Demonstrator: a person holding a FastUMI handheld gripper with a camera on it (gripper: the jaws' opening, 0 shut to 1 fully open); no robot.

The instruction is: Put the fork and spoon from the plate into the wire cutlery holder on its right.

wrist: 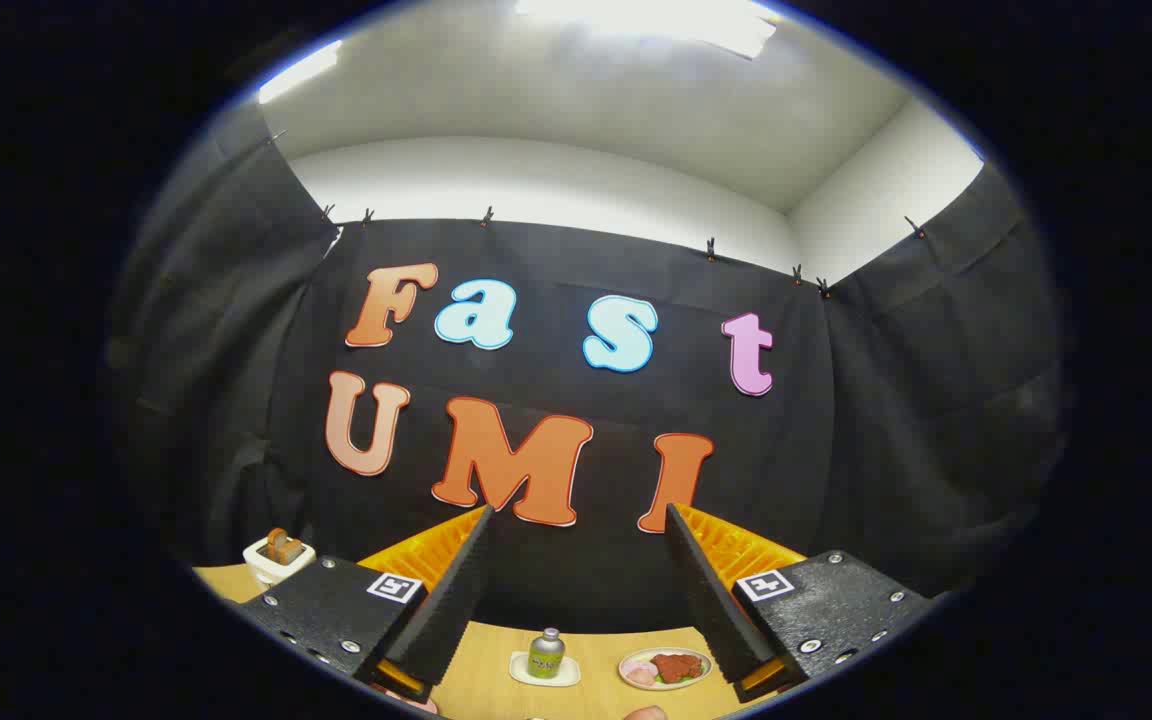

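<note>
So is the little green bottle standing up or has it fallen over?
Standing up. The bottle sits upright on a small white tray, cap on top, on the table beyond the open gripper, whose fingers hold nothing.

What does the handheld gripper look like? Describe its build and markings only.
The gripper has two long wedge-shaped fingers with serrated, ribbed inner faces. Each rides on a black speckled block fastened with silver screws and carrying a small square black-and-white marker. Orange ribbed plastic backs each finger. The fingers stand apart with nothing between them.

Between the spread fingers of the gripper [576, 590], a small metal-capped bottle [546, 653] stands on a pale square coaster [522, 672] left of an oval dish of food [666, 668] on the wooden table [596, 655], with a white cup [276, 558] far left.
</note>
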